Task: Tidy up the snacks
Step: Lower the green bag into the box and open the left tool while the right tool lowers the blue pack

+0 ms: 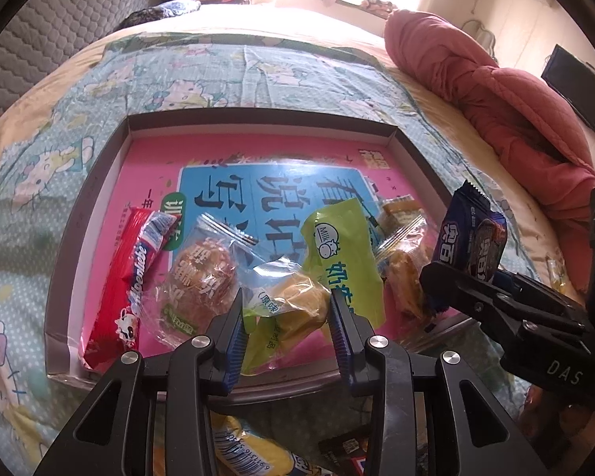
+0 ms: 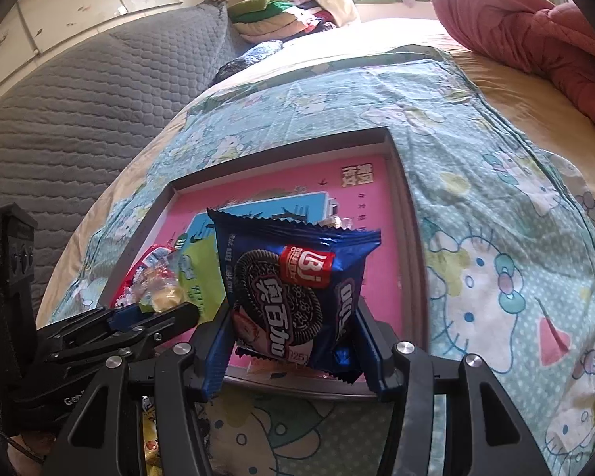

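Observation:
A shallow grey box (image 1: 99,182) with a pink printed floor lies on the bed. In it lie a red Alpenliebe pack (image 1: 127,277), a clear-wrapped round cake (image 1: 202,277), a yellow pastry in a clear wrapper (image 1: 293,305), a green milk snack bag (image 1: 341,254) and clear-wrapped biscuits (image 1: 404,261). My left gripper (image 1: 287,335) is open, its jaws on either side of the yellow pastry. My right gripper (image 2: 293,351) is shut on a blue Oreo-style cookie pack (image 2: 297,293), held upright over the box's near right corner; the pack also shows in the left wrist view (image 1: 472,238).
The box (image 2: 412,238) rests on a blue Hello Kitty sheet (image 2: 496,258). A red quilt (image 1: 496,95) lies at the right, a grey padded headboard (image 2: 79,99) at the left. More snack packs (image 1: 250,448) lie on the bed in front of the box.

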Demonstrator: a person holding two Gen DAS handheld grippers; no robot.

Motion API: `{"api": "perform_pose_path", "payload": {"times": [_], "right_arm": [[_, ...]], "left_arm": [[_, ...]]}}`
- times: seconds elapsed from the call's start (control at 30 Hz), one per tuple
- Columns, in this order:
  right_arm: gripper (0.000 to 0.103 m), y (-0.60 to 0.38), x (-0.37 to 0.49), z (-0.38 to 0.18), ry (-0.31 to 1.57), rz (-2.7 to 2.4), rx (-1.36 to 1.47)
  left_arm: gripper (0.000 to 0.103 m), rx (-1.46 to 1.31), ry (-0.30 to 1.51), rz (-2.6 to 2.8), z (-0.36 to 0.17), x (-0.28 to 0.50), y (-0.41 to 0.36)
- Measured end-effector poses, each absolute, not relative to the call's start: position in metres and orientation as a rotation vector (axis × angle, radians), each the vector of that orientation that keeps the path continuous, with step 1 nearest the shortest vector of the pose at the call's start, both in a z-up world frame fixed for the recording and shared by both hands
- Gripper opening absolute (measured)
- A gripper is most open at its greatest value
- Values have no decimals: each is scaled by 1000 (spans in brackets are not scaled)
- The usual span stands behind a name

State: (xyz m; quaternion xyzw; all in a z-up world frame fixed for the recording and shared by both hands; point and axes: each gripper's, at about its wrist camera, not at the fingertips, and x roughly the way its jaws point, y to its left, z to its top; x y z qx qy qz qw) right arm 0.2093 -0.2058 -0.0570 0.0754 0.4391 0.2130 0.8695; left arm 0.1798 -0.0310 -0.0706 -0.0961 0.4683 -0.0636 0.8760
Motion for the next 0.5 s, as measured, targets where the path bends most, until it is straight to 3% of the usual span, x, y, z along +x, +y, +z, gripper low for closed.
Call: {"api": "perform_pose_path", "payload": {"times": [0.5], "right_arm": [[55, -213, 212, -55, 910, 397, 164]], "left_arm": [[41, -223, 991, -131, -72, 176, -26]]}}
